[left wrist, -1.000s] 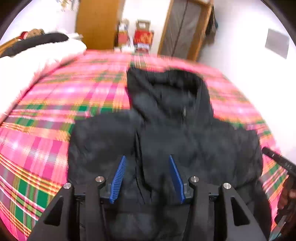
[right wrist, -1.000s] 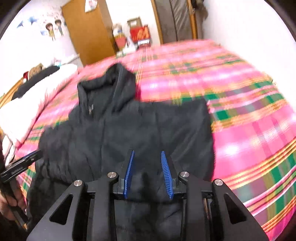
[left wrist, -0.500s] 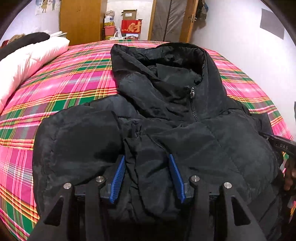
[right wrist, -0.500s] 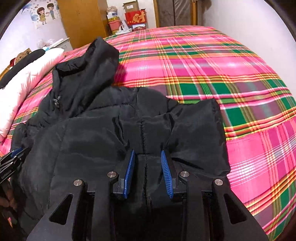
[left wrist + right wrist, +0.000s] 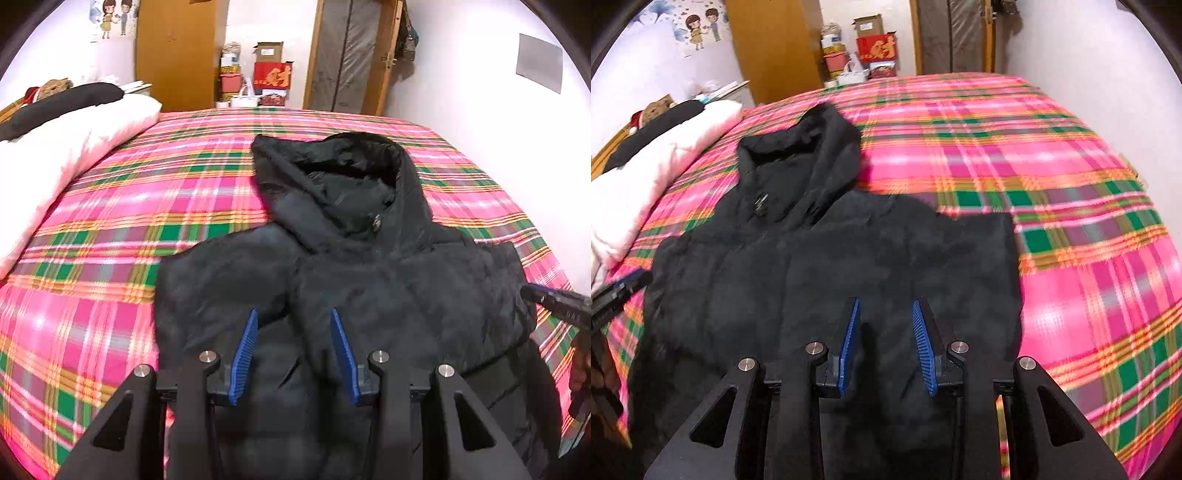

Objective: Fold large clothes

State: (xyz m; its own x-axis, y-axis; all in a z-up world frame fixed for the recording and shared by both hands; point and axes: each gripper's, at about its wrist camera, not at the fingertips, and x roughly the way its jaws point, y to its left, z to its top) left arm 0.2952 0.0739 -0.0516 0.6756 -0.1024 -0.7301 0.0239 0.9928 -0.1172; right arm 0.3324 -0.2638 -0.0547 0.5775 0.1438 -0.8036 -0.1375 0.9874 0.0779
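A black hooded puffer jacket [image 5: 388, 280] lies front-up on the pink plaid bed cover [image 5: 147, 206], hood toward the far wall, both sleeves folded in over the body. It also shows in the right wrist view [image 5: 820, 266]. My left gripper [image 5: 293, 317] is open, hovering above the jacket's left half with nothing between its blue pads. My right gripper [image 5: 884, 304] is open above the jacket's right half, also empty. The right gripper's tip [image 5: 554, 301] shows at the left view's right edge; the left gripper's tip [image 5: 617, 295] shows at the right view's left edge.
A white pillow [image 5: 62, 155] with a black item on it lies along the bed's left side. A wooden wardrobe [image 5: 177, 51], stacked boxes [image 5: 269, 74] and a door [image 5: 354, 55] stand behind the bed. A white wall [image 5: 498, 92] borders the right side.
Both grippers have pulled back and up from the jacket, so it looks smaller and farther. Both stay open and the jacket lies as before.
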